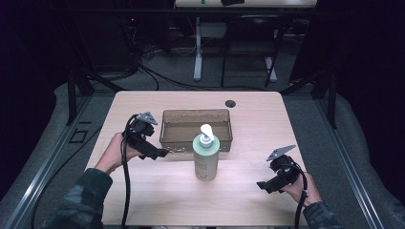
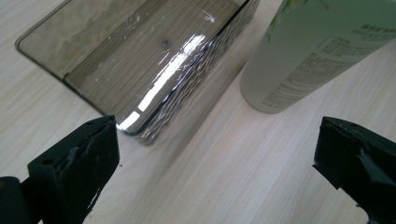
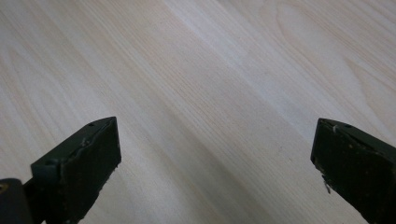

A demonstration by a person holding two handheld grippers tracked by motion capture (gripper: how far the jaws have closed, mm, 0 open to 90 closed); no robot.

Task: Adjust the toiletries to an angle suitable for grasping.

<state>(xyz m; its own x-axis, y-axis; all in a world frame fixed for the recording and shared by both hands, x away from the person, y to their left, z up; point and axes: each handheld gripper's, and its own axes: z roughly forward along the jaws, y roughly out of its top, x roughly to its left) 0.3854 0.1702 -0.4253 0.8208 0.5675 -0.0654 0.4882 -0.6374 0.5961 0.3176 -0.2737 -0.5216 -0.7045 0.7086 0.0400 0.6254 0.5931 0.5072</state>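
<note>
A pale green pump bottle [image 1: 206,156] with a white pump head stands upright at the table's middle, just in front of a smoky clear plastic bin [image 1: 168,129]. My left gripper [image 1: 162,152] is open beside the bin's near left corner, left of the bottle. In the left gripper view the bin's corner [image 2: 140,126] and the bottle's base [image 2: 303,56] lie ahead of the wide-apart jaws, with nothing between them. My right gripper [image 1: 261,185] is open near the front right of the table, right of the bottle, and its jaws frame bare wood [image 3: 215,116].
The light wooden table [image 1: 143,195] has a small dark round hole [image 1: 230,103] at its far edge. The bin looks empty. Beyond the table stand dark frame legs, cables and another desk [image 1: 198,57] on grey floor.
</note>
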